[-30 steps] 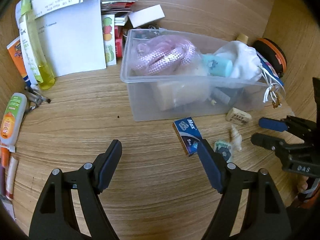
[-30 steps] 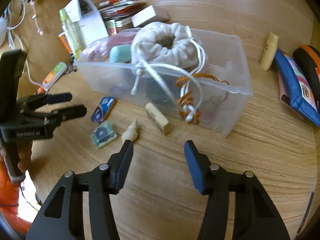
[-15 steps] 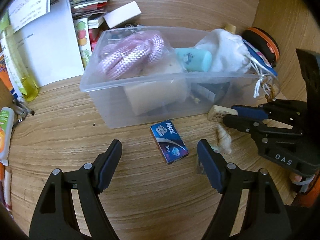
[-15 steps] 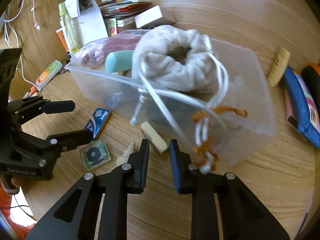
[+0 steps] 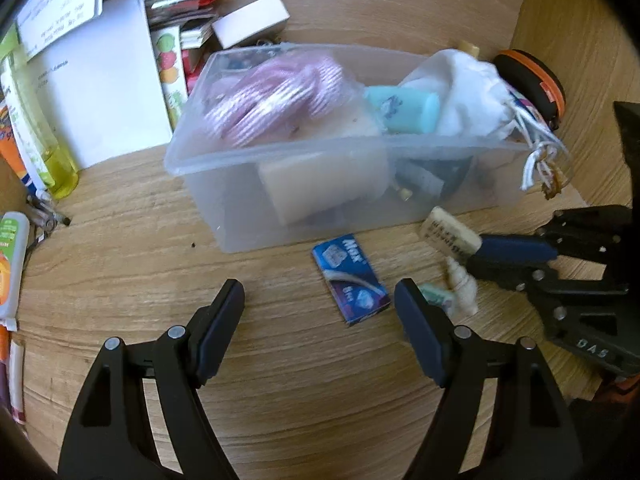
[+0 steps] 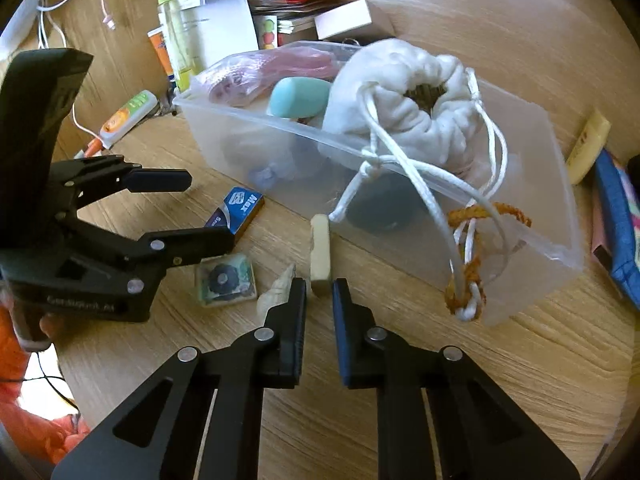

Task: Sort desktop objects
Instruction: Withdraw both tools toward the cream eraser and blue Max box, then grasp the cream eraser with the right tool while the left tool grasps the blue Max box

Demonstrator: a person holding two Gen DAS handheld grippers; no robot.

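Observation:
A clear plastic bin holds a pink rope, a teal tube and a white drawstring pouch. On the desk in front lie a blue Max box, a cream eraser, a seashell and a green tape refill. My left gripper is open, just short of the blue box. My right gripper is nearly closed, its tips at the eraser's near end; I cannot tell if they grip it.
White paper, booklets and a white box lie behind the bin. Tubes and a yellow bottle are at the left. A blue pouch and a cream tube are right of the bin.
My right gripper narrowed from wide open and moved forward onto the eraser's near end. My left gripper moved toward the blue box and stayed open.

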